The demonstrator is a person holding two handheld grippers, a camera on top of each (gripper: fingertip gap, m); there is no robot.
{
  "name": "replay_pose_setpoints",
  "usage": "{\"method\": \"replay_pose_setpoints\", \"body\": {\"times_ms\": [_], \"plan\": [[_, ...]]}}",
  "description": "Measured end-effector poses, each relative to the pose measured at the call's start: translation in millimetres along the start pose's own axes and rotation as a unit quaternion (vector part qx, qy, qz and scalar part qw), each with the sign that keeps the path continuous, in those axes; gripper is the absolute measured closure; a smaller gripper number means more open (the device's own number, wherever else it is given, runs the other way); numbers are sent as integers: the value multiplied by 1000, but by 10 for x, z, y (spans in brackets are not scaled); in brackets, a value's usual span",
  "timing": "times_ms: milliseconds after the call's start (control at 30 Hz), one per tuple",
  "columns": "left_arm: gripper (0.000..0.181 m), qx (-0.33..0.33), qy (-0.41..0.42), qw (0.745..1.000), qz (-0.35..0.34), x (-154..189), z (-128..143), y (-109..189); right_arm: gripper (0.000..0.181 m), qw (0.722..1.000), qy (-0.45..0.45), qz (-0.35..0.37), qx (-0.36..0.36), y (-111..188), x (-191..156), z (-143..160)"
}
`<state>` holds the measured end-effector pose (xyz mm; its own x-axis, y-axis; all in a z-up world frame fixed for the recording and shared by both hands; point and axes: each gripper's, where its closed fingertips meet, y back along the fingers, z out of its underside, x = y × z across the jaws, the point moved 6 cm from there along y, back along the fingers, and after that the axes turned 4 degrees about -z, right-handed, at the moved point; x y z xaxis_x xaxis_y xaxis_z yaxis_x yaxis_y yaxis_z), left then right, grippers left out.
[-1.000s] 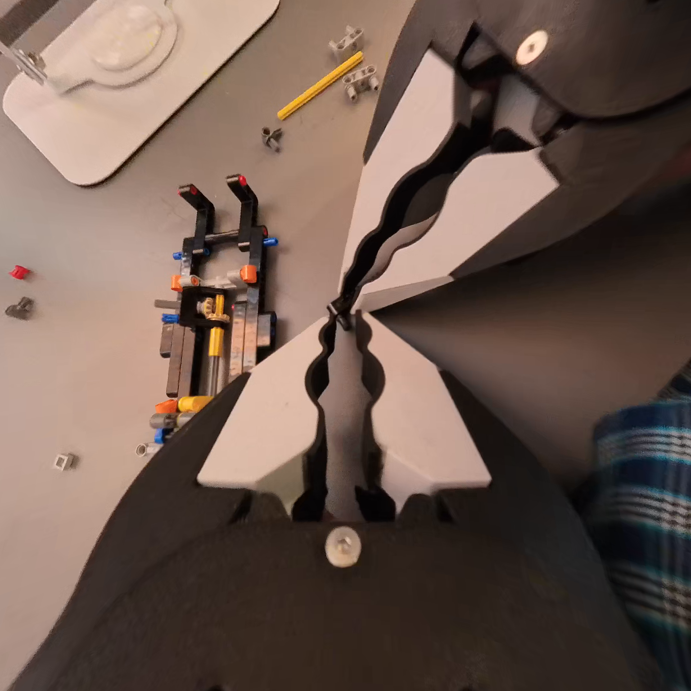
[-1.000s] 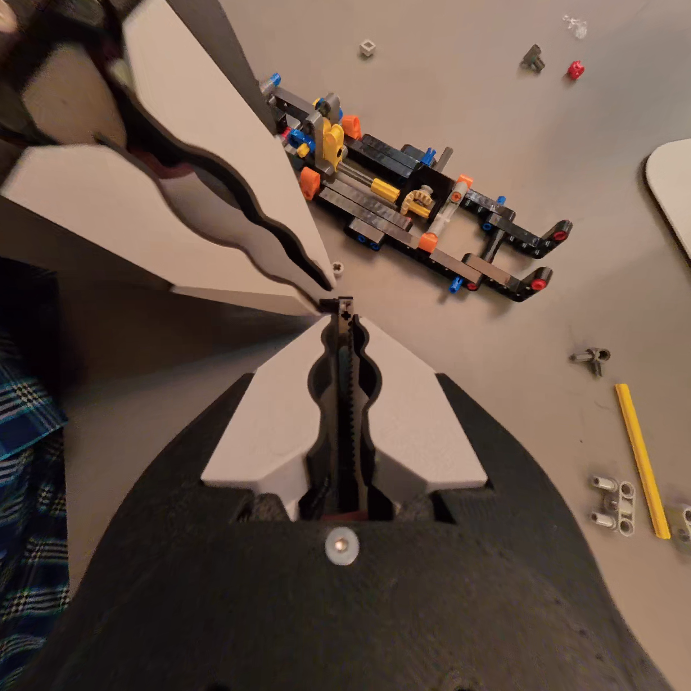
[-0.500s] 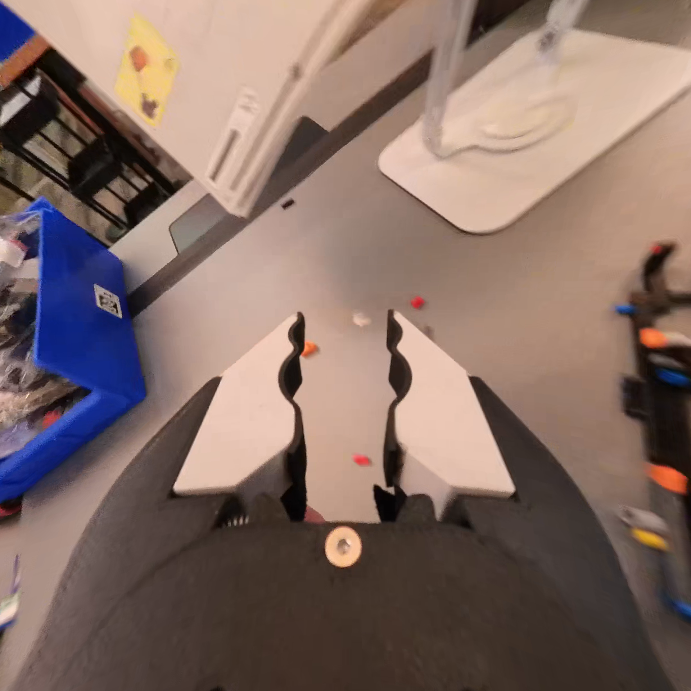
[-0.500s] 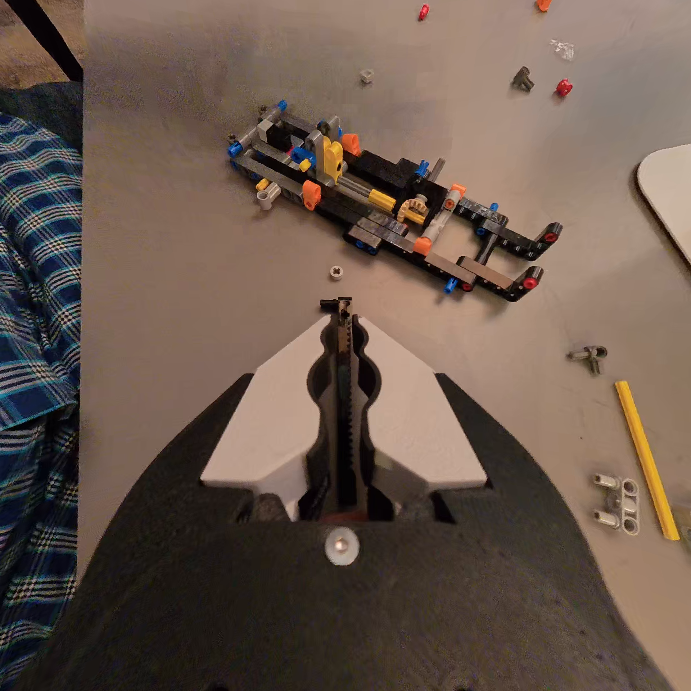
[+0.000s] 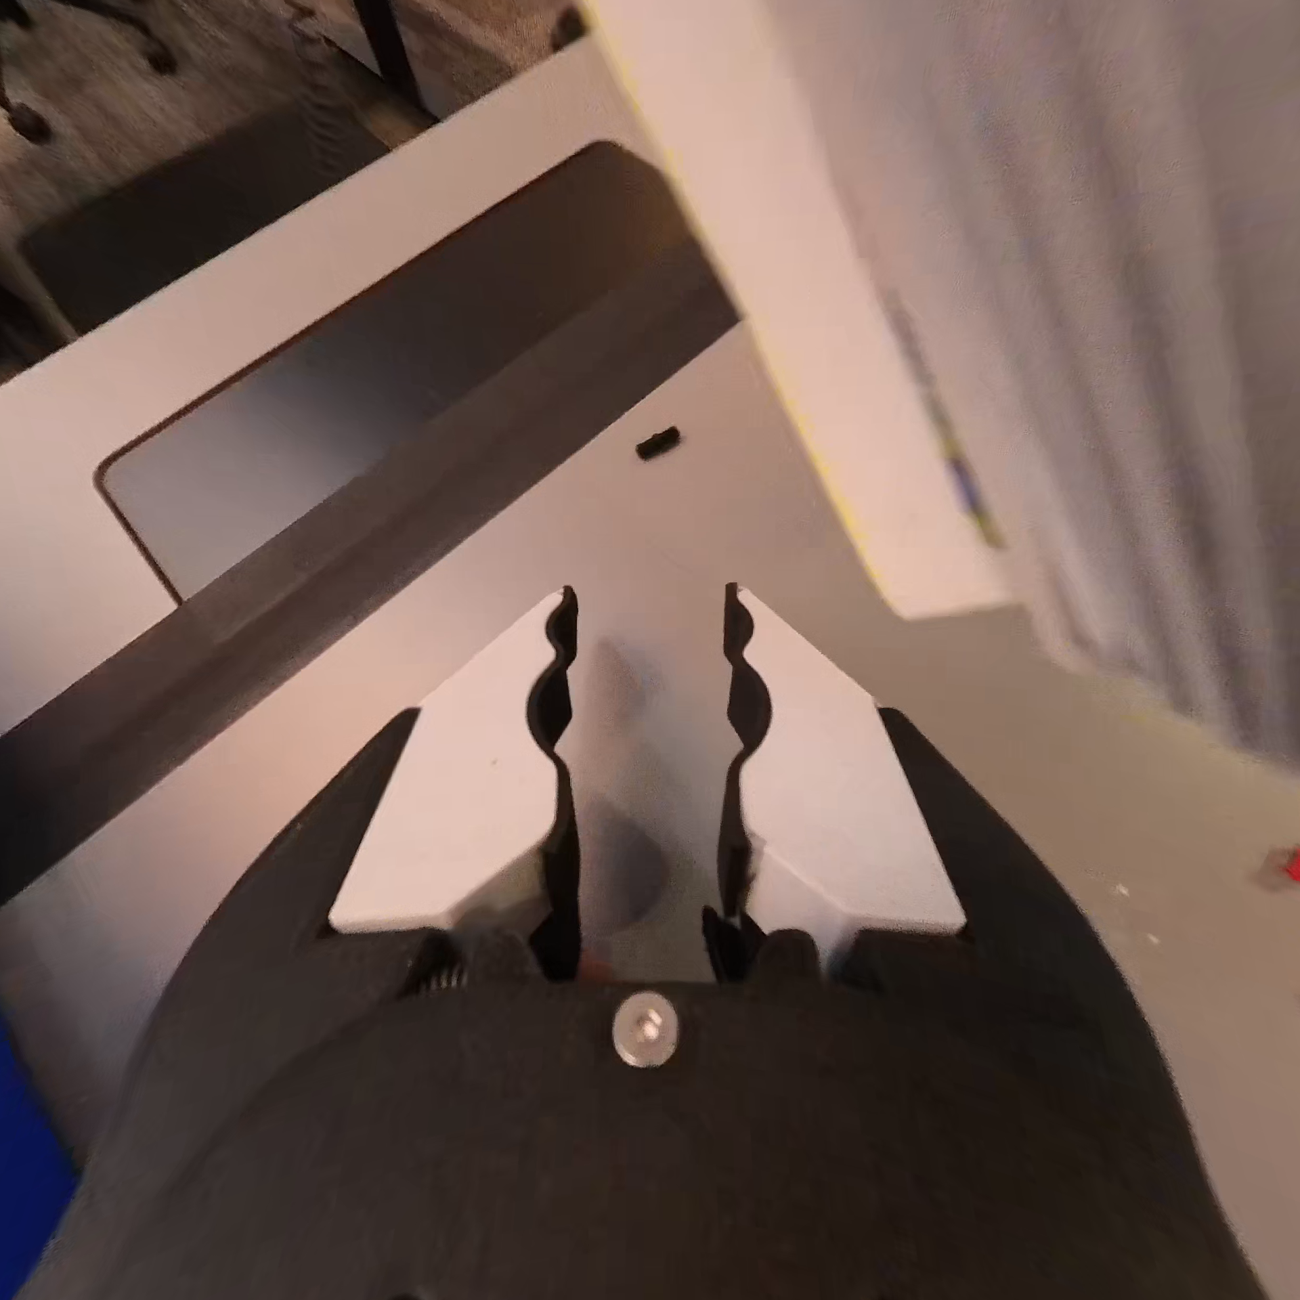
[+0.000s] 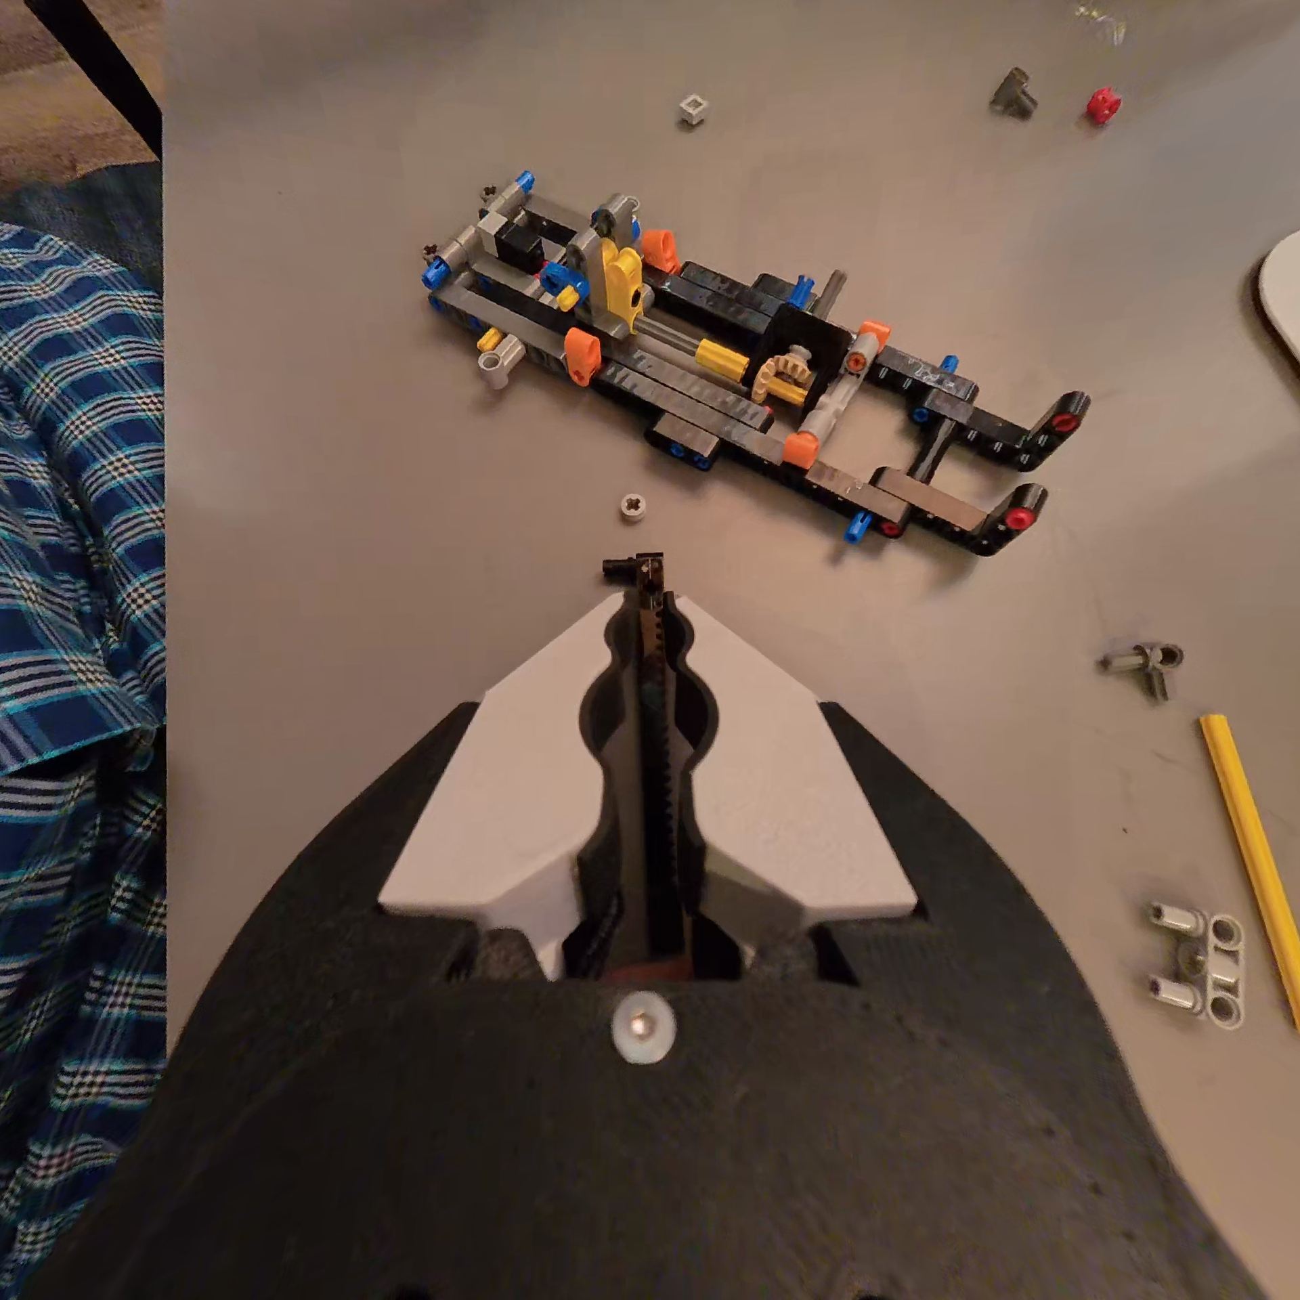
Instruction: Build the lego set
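In the right wrist view, the part-built lego frame (image 6: 746,366), black and grey beams with blue, orange and yellow parts, lies on the grey table ahead of my right gripper (image 6: 646,598). That gripper is shut on a black toothed rack piece (image 6: 651,703), whose tip with a small black pin (image 6: 619,566) sticks out past the fingertips. A small grey bush (image 6: 634,507) lies just beyond it. In the left wrist view, my left gripper (image 5: 647,598) is open and empty, above the table's far edge near a small black pin (image 5: 656,444). The view is blurred.
Loose parts in the right wrist view: a yellow axle (image 6: 1248,858), a grey connector (image 6: 1196,967), a dark grey joint (image 6: 1146,665), a red bush (image 6: 1102,104), a grey square piece (image 6: 693,109). A plaid sleeve (image 6: 63,563) is at left. A white wall panel (image 5: 809,316) stands ahead of the left gripper. Left tips to right tips: about 40 cm. My left tips are about 35 cm from the dark grey joint (image 6: 1146,665), my right tips only 12 cm.
My left gripper left the rack's tip, where the pin now sits, and swung away left toward the table's far edge, opening wider. My right gripper has stayed in place with the rack.
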<state>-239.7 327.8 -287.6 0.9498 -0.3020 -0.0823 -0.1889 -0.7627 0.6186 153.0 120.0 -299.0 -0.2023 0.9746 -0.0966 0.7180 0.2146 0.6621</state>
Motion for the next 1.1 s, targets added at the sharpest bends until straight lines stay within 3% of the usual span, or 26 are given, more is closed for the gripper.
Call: {"method": "replay_pose_setpoints", "body": {"times_ms": [100,500,733,1100], "plan": [[137,-24,-4,1000,13,-45,-27,-199,177,1000,-3,-6,-1,-1,1,1],[153,-30,-81,994,70,-37,-304,-611,177,1000,-7,-22,-1,0,-5,-1],[178,-35,-82,992,88,-75,-317,-648,176,1000,-14,-26,1,3,2,-7],[179,-47,-63,994,73,-34,-241,-526,175,1000,-8,-13,7,14,5,-20]]}}
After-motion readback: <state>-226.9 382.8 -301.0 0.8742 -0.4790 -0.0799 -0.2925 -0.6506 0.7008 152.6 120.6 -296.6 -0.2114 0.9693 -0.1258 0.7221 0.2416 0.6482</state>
